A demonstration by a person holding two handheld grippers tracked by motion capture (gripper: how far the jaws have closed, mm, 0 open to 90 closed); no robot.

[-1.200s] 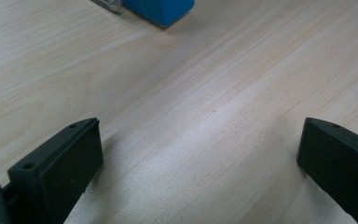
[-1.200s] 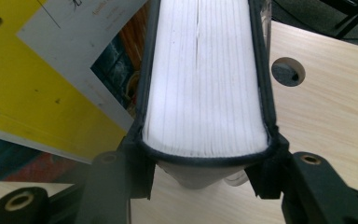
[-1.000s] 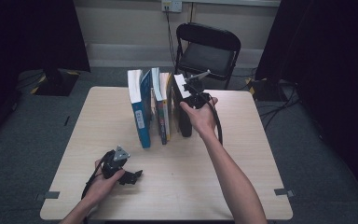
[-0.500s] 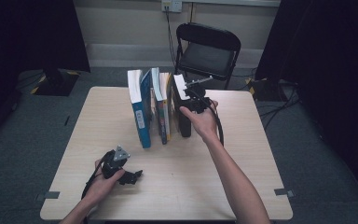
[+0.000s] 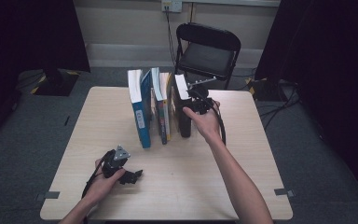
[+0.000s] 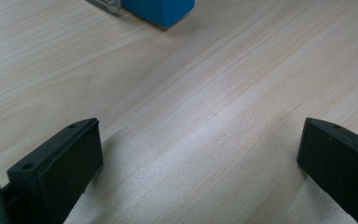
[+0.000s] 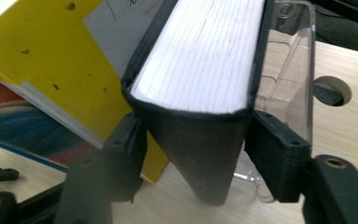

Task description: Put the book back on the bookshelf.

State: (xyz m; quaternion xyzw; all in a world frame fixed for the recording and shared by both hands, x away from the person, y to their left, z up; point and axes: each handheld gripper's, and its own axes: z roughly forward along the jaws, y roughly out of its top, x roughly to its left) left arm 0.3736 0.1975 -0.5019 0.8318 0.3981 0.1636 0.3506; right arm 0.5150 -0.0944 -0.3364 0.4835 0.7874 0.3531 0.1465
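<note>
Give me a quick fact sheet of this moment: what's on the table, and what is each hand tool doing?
table: light wood, one person working at it
books: upright row; blue book at the left end, yellow book in the middle, black book at the right end
bookend: clear plastic bookend against the black book
right gripper: jaws closed on the black book's spine
left gripper: jaws wide apart, holding nothing, low over bare table near the front
behind the table: black folding chair

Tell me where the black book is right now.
In the high view the black book stands at the right end of the row of books on the table, beside the yellow book, with the right claw clamped on it.
</note>
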